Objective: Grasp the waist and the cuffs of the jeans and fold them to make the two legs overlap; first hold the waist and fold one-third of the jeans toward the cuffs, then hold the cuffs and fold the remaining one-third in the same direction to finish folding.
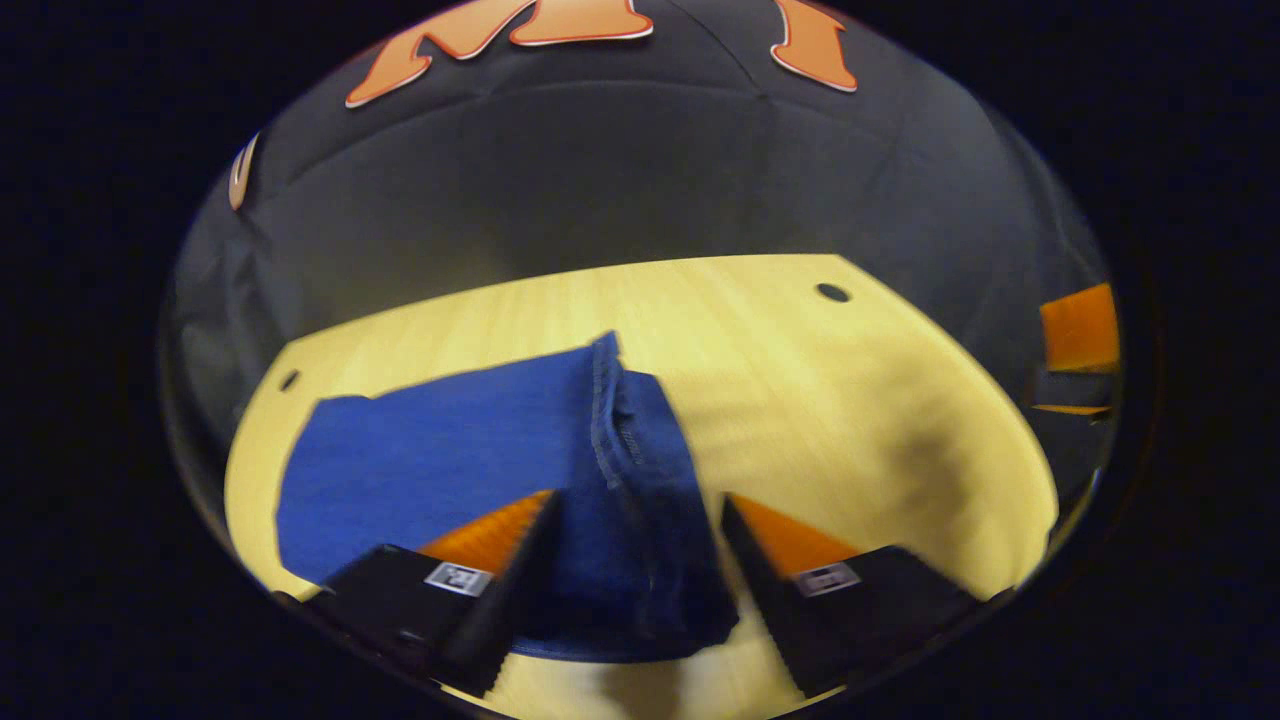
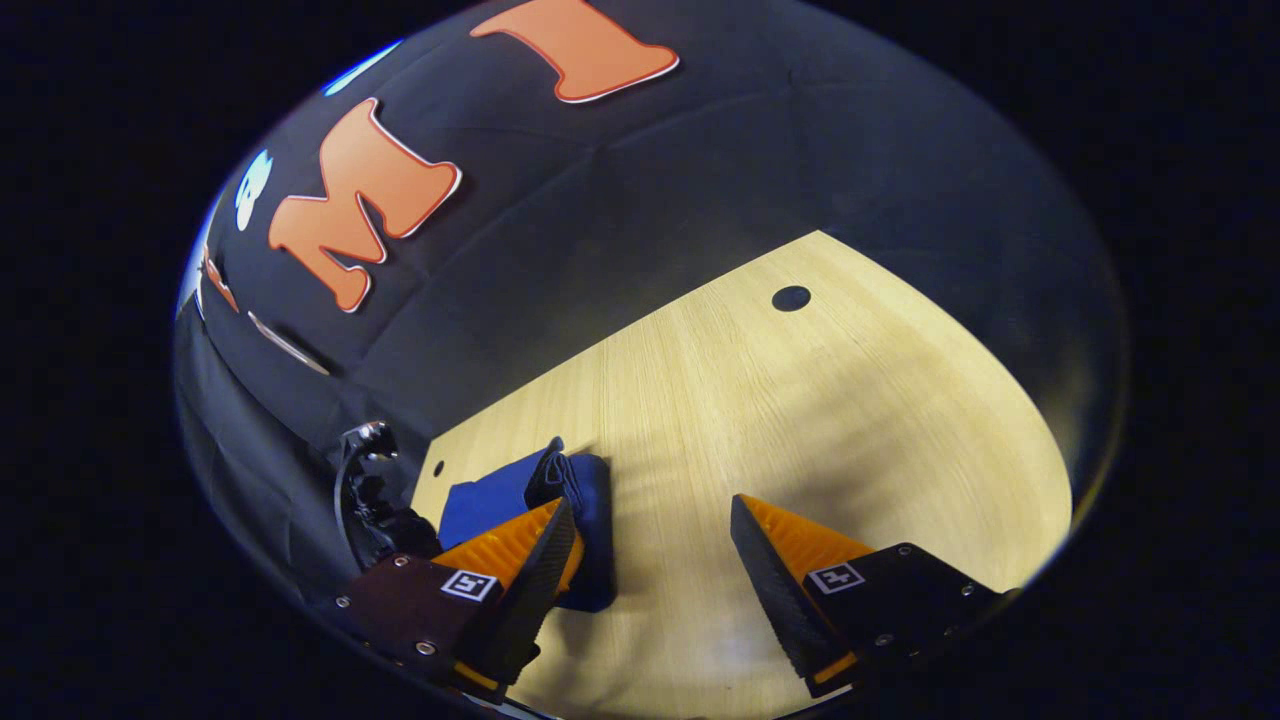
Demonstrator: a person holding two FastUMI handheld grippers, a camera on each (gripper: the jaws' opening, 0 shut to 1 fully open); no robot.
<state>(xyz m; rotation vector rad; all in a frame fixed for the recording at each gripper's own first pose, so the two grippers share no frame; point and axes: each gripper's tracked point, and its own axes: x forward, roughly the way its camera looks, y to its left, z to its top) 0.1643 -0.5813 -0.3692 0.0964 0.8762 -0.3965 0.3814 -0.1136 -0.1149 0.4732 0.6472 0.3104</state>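
Note:
Folded blue jeans (image 1: 470, 455) lie on the light wooden table (image 1: 800, 400). A thick doubled edge with a stitched seam (image 1: 640, 500) runs toward me between the fingers of my left gripper (image 1: 640, 505), which stands open just above it without pinching it. In the right gripper view the jeans (image 2: 520, 500) form a small bundle at the table's left end, just beyond the left finger. My right gripper (image 2: 655, 515) is open over bare wood. The other gripper (image 2: 375, 500) shows as a dark shape beside the bundle.
The table has round holes near its far corners (image 1: 832, 292) (image 2: 791, 298) and a small one at the left (image 1: 289, 380). The black cloth wall (image 1: 640, 170) closes in behind the table. Bare wood stretches to the right of the jeans.

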